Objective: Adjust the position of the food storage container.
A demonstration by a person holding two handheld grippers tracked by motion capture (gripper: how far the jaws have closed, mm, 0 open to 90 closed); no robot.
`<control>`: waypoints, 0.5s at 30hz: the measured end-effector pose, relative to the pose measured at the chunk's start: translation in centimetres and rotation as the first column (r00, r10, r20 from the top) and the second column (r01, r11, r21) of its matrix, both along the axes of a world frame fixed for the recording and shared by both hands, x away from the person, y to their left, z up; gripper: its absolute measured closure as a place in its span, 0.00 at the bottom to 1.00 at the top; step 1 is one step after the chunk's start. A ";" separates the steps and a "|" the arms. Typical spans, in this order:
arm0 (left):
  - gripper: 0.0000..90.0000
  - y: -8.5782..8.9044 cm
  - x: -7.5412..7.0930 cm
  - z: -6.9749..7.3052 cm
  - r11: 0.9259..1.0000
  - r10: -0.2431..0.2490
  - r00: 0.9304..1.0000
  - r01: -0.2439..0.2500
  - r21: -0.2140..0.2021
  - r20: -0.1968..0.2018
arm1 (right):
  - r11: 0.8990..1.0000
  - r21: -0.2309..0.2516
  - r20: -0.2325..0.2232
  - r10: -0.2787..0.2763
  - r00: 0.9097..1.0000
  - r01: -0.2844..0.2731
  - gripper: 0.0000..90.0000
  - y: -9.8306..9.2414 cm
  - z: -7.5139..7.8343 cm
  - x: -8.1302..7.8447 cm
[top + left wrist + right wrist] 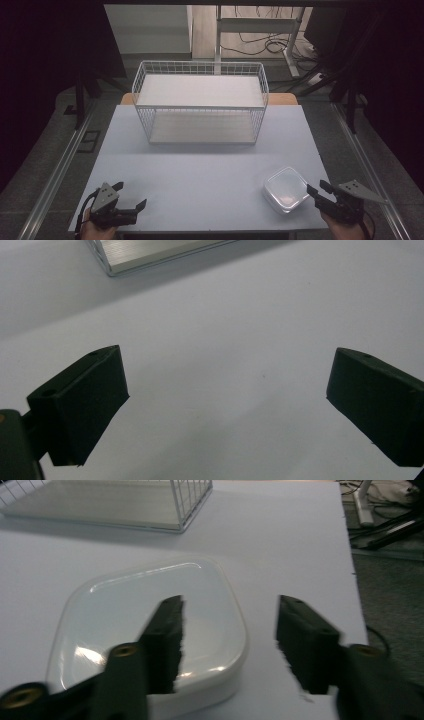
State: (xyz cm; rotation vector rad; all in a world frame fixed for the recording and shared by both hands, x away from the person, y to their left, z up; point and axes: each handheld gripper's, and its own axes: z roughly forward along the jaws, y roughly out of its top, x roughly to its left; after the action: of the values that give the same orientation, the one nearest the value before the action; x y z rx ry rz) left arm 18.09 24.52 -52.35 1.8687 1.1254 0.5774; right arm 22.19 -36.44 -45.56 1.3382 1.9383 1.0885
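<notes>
Nearest, at the table's (210,165) front edge: left gripper (131,196) with jaws spread wide over bare surface, grasping nothing; right gripper (318,189) with jaws parted, also empty, just beside a white lidded container (286,189) at front right. Farther back, centred: a white wire two-tier rack (200,102), both shelves bare.
</notes>
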 end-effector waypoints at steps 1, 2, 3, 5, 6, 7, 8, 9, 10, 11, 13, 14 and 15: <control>0.03 0.0 0.0 0.0 1.000 0.001 1.000 -0.001 -0.005 0.002 | 0.999 -0.031 0.004 -0.010 1.000 0.010 0.70 0.0 0.1 -0.1; 0.03 0.0 0.0 0.0 1.000 0.001 1.000 -0.001 -0.005 0.002 | 0.999 -0.031 0.004 -0.010 1.000 0.010 0.70 0.0 0.1 -0.1; 0.03 0.1 0.0 0.0 1.000 0.004 1.000 -0.004 -0.010 0.001 | 0.998 -0.056 0.008 -0.025 1.000 0.025 0.83 -0.3 0.3 -0.2; 0.03 0.1 0.0 0.0 1.000 0.004 1.000 -0.004 -0.010 0.002 | 0.998 -0.053 0.002 -0.023 1.000 0.023 0.88 -0.5 0.3 -0.1; 0.03 0.1 0.0 0.0 1.000 0.006 1.000 -0.006 -0.007 0.003 | 0.998 -0.064 -0.020 -0.027 0.999 0.025 0.97 -0.8 0.1 0.1; 0.03 0.1 0.0 0.0 1.000 0.006 1.000 -0.006 -0.007 0.003 | 0.998 -0.064 -0.020 -0.027 0.999 0.025 0.97 -0.8 0.1 0.1; 0.03 0.1 0.0 0.0 1.000 0.011 1.000 -0.011 -0.004 0.000 | 0.997 -0.078 -0.040 -0.026 0.999 0.023 0.99 -1.3 -0.4 0.5; 0.03 0.1 0.0 0.0 1.000 0.011 1.000 -0.011 -0.004 0.000 | 0.997 -0.078 -0.040 -0.026 0.999 0.023 0.99 -1.3 -0.4 0.5; 0.03 0.1 0.0 0.0 1.000 0.010 1.000 -0.010 -0.008 0.002 | 0.997 -0.068 -0.061 -0.047 0.997 0.043 1.00 -1.9 -0.9 0.9; 0.03 0.1 0.0 0.0 1.000 0.010 1.000 -0.010 -0.008 0.002 | 0.997 -0.068 -0.061 -0.047 0.997 0.043 1.00 -1.9 -0.9 0.9; 0.03 0.2 0.0 0.1 1.000 0.013 1.000 -0.012 -0.010 0.006 | 0.997 -0.065 -0.074 -0.057 0.996 0.052 1.00 -2.3 -1.5 1.3; 0.03 0.2 0.0 0.0 1.000 0.013 1.000 -0.013 -0.013 0.005 | 0.997 -0.052 -0.094 -0.057 0.994 0.052 1.00 -2.6 -2.0 1.6; 0.03 0.2 0.0 0.0 1.000 0.013 1.000 -0.013 -0.013 0.005 | 0.997 -0.052 -0.094 -0.057 0.994 0.052 1.00 -2.6 -2.0 1.6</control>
State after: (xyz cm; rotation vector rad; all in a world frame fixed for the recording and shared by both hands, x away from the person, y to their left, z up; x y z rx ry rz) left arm 18.04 24.71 -52.30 1.8489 1.1355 0.5805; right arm 23.81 -39.06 -47.55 1.4316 1.9716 0.9601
